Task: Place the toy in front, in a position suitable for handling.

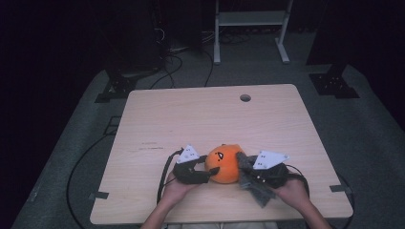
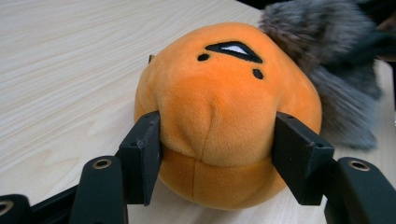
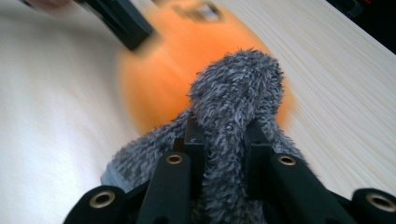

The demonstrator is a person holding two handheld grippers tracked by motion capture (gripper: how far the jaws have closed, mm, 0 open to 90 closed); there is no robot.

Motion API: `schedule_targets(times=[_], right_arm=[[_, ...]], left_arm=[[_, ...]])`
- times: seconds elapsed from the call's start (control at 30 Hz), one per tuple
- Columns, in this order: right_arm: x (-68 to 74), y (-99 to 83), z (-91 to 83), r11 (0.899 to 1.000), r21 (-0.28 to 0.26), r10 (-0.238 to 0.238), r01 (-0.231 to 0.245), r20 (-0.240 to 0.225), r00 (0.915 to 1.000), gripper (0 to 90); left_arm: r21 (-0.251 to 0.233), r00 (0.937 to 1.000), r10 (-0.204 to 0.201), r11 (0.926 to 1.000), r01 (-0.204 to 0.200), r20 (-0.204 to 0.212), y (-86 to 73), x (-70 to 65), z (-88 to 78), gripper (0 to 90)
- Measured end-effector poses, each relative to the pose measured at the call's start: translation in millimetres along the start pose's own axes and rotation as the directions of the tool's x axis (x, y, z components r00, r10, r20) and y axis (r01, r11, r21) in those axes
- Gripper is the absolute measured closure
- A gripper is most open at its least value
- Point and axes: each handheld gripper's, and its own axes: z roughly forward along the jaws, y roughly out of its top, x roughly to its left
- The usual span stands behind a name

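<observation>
Both grippers' fingers closed, forearms low.

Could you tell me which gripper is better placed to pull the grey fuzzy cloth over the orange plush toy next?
The right gripper: it is shut on the grey fuzzy cloth, right against the orange plush toy. The left gripper clamps the toy's sides, steadying it.

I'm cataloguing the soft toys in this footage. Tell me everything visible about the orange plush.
The orange plush is a round, ball-like toy of short velvety fabric, with a stitched seam low across it and a black embroidered face on top. It rests near the front edge of the wooden table. The left gripper squeezes its sides between both jaws, and the grey fuzzy cloth held by the right gripper lies against its other side.
</observation>
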Motion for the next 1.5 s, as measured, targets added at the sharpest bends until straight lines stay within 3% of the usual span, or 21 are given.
schedule_targets(times=[0.07,0.2,0.3,0.4,0.43,0.53,0.6,0.67,0.73,0.83,0.9,1.03,1.13,1.23,1.27,1.33,1.4,1.43,1.5], right_arm=[[-3.4,-6.7,-1.6,1.000,0.006,0.028,-0.028,-0.005,0.9996,76.2],[16.4,3.2,6.1,0.999,-0.017,-0.039,0.039,-0.053,0.9978,76.1],[11.1,7.6,6.2,0.999,-0.042,-0.025,0.022,-0.066,0.9975,76.1],[0.7,1.8,2.2,0.999,-0.028,0.017,-0.018,-0.037,0.9992,76.3],[0.7,0.9,2.2,0.999,-0.027,0.034,-0.035,-0.043,0.9985,76.3],[14.5,8.7,5.9,0.999,-0.033,-0.028,0.025,-0.069,0.9972,76.2],[21.0,16.5,7.6,0.998,-0.061,-0.042,0.035,-0.116,0.9924,76.3],[21.7,20.0,8.6,0.997,-0.053,-0.060,0.055,-0.104,0.9928,76.5],[15.4,15.3,5.5,0.997,-0.048,-0.055,0.052,-0.078,0.9954,76.5],[7.4,4.7,-1.8,0.999,-0.024,-0.030,0.029,-0.032,0.9990,76.6],[9.4,3.9,-1.3,0.999,-0.026,-0.025,0.023,-0.046,0.9986,76.5],[23.3,16.9,6.9,0.996,-0.036,-0.089,0.086,-0.087,0.9922,76.6],[14.3,14.5,3.5,0.998,-0.044,-0.053,0.050,-0.068,0.9962,76.7],[4.9,5.8,-4.1,0.999,-0.027,-0.026,0.025,-0.016,0.9995,76.7],[4.3,4.3,-4.9,0.999,-0.028,-0.018,0.017,-0.018,0.9997,76.7],[9.2,7.9,-3.9,0.999,-0.035,-0.035,0.034,-0.037,0.9987,76.6],[15.8,15.5,-0.9,0.997,-0.054,-0.061,0.057,-0.065,0.9960,76.5],[16.9,18.3,-0.4,0.996,-0.054,-0.074,0.071,-0.063,0.9952,76.6],[13.5,18.0,-1.9,0.996,-0.050,-0.081,0.079,-0.045,0.9957,76.7]], left_arm=[[-0.007,1.0000,0.006,1.0000,-0.006,0.002,2.4,-3.3,2.6,37.4],[0.015,0.9973,0.063,0.9979,-0.062,-0.038,5.7,-10.5,6.0,37.7],[0.000,0.9999,0.007,1.0000,-0.007,-0.013,3.2,-2.3,2.3,35.1],[-0.004,0.9977,-0.065,0.9979,0.065,0.017,3.4,2.7,4.0,24.8],[-0.002,0.9982,-0.059,0.9983,0.059,0.016,3.8,1.4,6.3,25.0],[0.004,0.9997,0.018,0.9998,-0.018,-0.014,5.6,-8.7,8.8,34.1],[0.018,0.9951,0.092,0.9956,-0.092,-0.034,6.9,-17.5,7.1,38.7],[0.029,0.9923,0.118,0.9927,-0.117,-0.039,7.8,-19.4,4.6,39.3],[0.013,0.9968,0.077,0.9970,-0.076,-0.021,7.1,-14.7,4.4,36.7],[0.002,0.9998,-0.018,0.9998,0.018,0.005,7.7,-7.3,7.6,24.3],[0.001,0.9999,-0.002,1.0000,0.002,-0.011,7.7,-10.4,10.8,24.8],[0.023,0.9919,0.115,0.9932,-0.114,-0.053,6.8,-19.9,9.3,38.6],[0.019,0.9941,0.102,0.9947,-0.102,-0.037,4.5,-15.7,5.5,39.7],[0.000,0.9968,0.079,0.9969,-0.079,-0.015,4.6,-15.0,6.6,36.5],[-0.003,0.9955,0.093,0.9956,-0.093,-0.016,5.7,-17.4,8.1,36.1],[-0.001,0.9880,0.152,0.9883,-0.152,-0.026,7.4,-26.2,11.3,37.8],[0.019,0.9711,0.233,0.9724,-0.233,-0.051,7.8,-34.9,12.8,39.1],[0.023,0.9672,0.248,0.9688,-0.247,-0.056,7.9,-36.0,12.0,39.1],[0.015,0.9725,0.228,0.9736,-0.228,-0.048,7.3,-32.2,10.4,37.0]])
